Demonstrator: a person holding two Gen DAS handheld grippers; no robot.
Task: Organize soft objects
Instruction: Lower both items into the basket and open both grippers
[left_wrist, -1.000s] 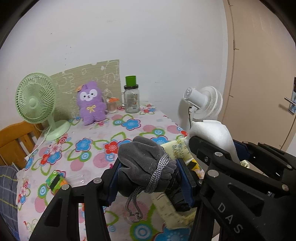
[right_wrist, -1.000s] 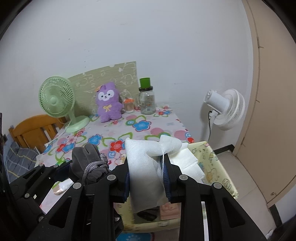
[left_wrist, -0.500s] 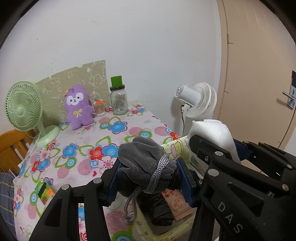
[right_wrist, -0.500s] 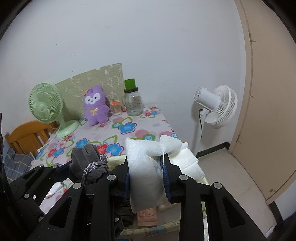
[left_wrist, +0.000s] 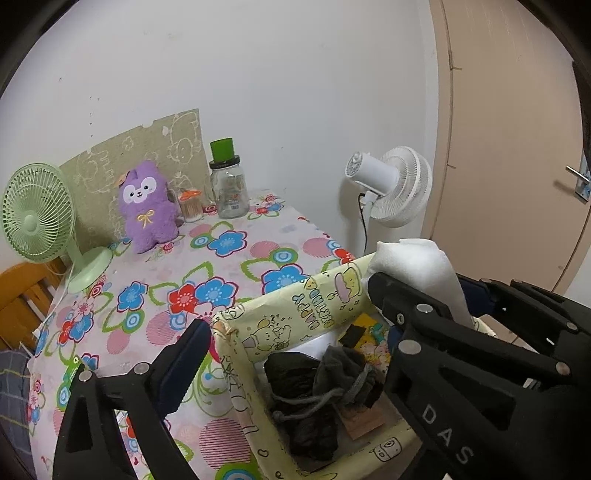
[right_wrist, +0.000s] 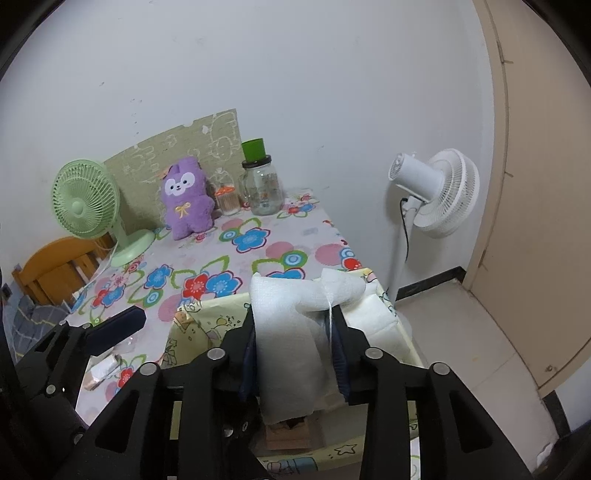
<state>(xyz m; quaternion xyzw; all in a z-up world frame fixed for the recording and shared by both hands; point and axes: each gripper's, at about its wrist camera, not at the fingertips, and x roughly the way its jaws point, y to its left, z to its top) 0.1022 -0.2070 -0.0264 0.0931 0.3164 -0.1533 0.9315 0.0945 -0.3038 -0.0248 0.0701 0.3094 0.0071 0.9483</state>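
left gripper (left_wrist: 295, 347) spread above grey pouch (left_wrist: 340, 373) in box (left_wrist: 236, 369); right gripper (right_wrist: 295, 332) pinching white cloth (right_wrist: 288, 332).

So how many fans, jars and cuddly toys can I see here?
Fans: 2, green desk fan and white standing fan
Jars: 2, green-lidded jar and small orange-topped jar
Cuddly toys: 1, purple plush
Total: 5

My left wrist camera looks down along its fingers, close over the yellow box (left_wrist: 288, 332), facing the table (left_wrist: 155, 280) and back wall. My right wrist camera sits just beside it, facing likewise. Both share the box (right_wrist: 207, 314), table (right_wrist: 207, 258) and white fan (right_wrist: 436, 192).
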